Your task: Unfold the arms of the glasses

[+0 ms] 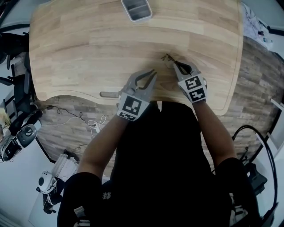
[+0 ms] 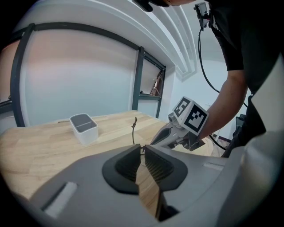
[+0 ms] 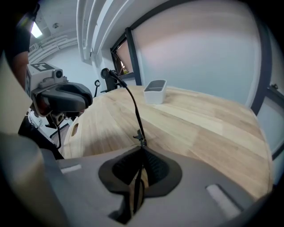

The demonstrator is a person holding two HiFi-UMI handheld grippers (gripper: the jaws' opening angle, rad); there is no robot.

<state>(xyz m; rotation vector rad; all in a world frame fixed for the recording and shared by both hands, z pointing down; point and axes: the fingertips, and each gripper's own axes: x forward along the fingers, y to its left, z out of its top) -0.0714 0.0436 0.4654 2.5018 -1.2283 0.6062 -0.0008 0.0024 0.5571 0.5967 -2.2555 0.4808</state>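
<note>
The right claw (image 3: 141, 149) is closed on a thin dark arm of the glasses (image 3: 136, 111), low over the wooden counter (image 1: 88, 44).
We see the left claw (image 2: 142, 147) pinching a small dark part of them, hard to make out. A pale box (image 1: 136, 9), partly cut off, stands at the far edge.

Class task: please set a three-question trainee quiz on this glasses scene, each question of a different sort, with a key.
1. True or false: the right gripper has its fingers shut on the glasses.
2. Where is the box? A: near the far edge of the table; B: between the two grippers; C: on the floor.
3. Fill in: from the right gripper's fingers, the thin arm of the glasses sticks ___.
Key: 1 true; 2 A; 3 up.
</note>
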